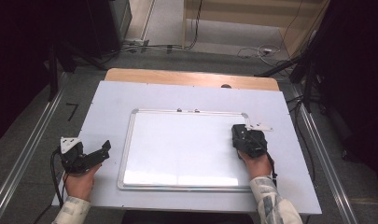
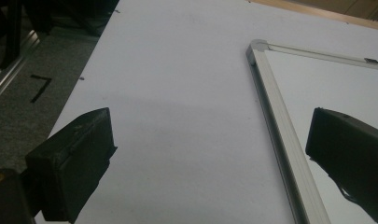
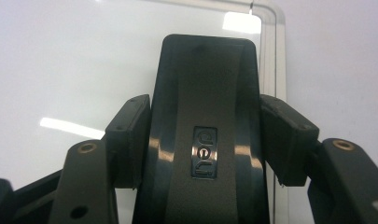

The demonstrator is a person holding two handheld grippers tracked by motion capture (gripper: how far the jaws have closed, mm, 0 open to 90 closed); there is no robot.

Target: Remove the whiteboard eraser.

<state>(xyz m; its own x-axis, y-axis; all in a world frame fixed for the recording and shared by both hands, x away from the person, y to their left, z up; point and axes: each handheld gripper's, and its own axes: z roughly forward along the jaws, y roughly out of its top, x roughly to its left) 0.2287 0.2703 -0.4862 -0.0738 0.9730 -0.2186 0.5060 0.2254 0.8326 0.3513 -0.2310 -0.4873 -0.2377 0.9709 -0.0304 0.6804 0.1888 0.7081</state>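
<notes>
The right gripper (image 1: pixel 239 134) sits over the whiteboard (image 1: pixel 182 147) near its 2 o'clock corner in the high view, where its load reads as a dark lump. The right gripper view (image 3: pixel 203 140) settles it: the jaws are clamped on a black eraser (image 3: pixel 206 93), one pad pressed against each long side, a small embossed logo on its back, its far end pointing at 12 toward a rounded corner of the board's frame (image 3: pixel 276 28). That view also shows glare patches on the white surface beneath.

The left gripper (image 1: pixel 104 149) hangs off the board at about 8 o'clock in the high view, over the white table sheet (image 1: pixel 107 107). The left gripper view (image 2: pixel 205 149) shows its jaws standing wide apart with nothing between them: one over bare sheet, the other over the board's surface, the aluminium frame (image 2: pixel 280 126) running between them toward a corner at 12. It also shows a black tape mark (image 2: pixel 39 87) on the floor at 9, which the high view has as a small mark at 9 o'clock beside the table.

Edges: the board lies centred on the sheet, with bare margins on all four sides. A strip of wooden table (image 1: pixel 191 77) shows at 12. Metal rails (image 1: pixel 28 154) flank the table at 3 and 9. The board's middle is bare.
</notes>
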